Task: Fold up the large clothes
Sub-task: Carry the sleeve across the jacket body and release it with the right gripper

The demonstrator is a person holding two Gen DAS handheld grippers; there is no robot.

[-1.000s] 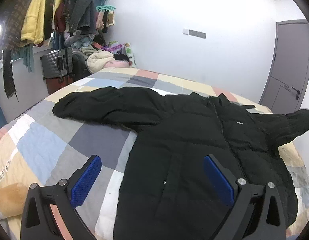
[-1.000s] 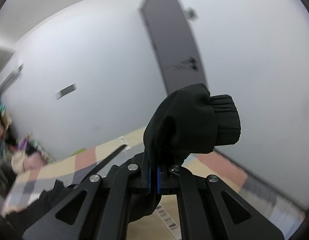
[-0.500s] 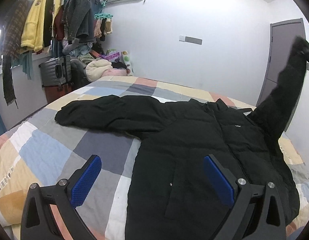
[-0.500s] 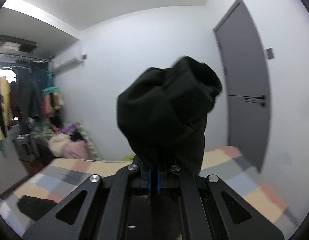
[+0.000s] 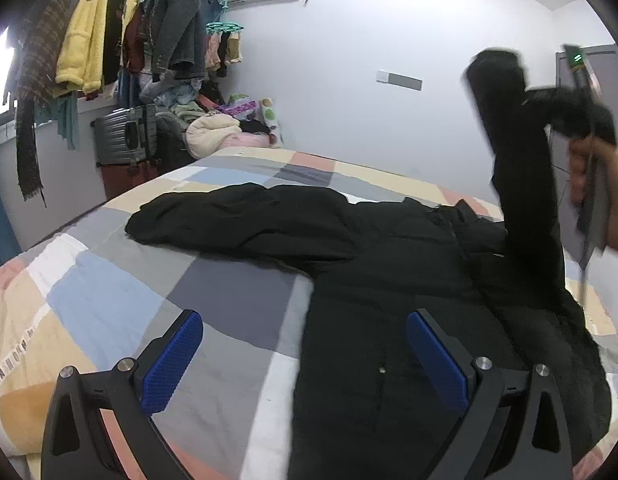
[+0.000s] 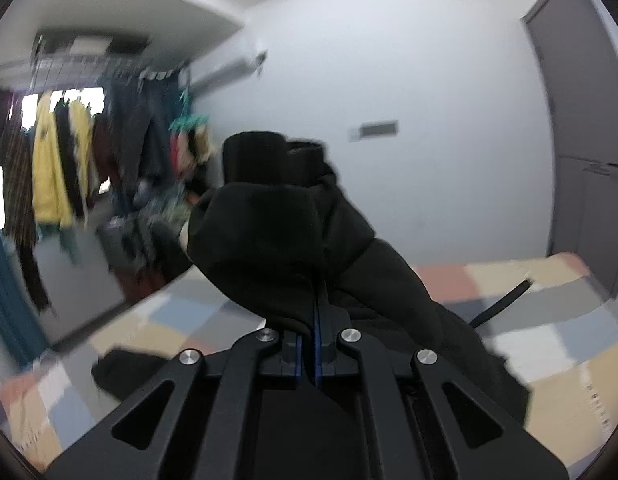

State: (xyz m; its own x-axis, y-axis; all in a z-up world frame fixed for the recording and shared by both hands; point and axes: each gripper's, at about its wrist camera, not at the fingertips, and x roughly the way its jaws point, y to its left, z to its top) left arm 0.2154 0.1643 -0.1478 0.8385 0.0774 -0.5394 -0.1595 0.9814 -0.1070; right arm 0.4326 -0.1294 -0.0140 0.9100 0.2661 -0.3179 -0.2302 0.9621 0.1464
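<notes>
A large black padded jacket lies front-up on the patchwork bed. Its left sleeve stretches flat toward the left. Its right sleeve is lifted high above the jacket body, cuff uppermost. My right gripper is shut on that sleeve near the cuff; in the left wrist view it shows blurred at the upper right. My left gripper is open and empty, hovering over the jacket's lower hem.
A rail of hanging clothes, a grey suitcase and a pile of clothes stand at the far left. A grey door is at the right. White walls lie behind the bed.
My right gripper has swung the held sleeve up and leftward over the jacket body. My left gripper has moved slightly closer and lower; it stays open.
</notes>
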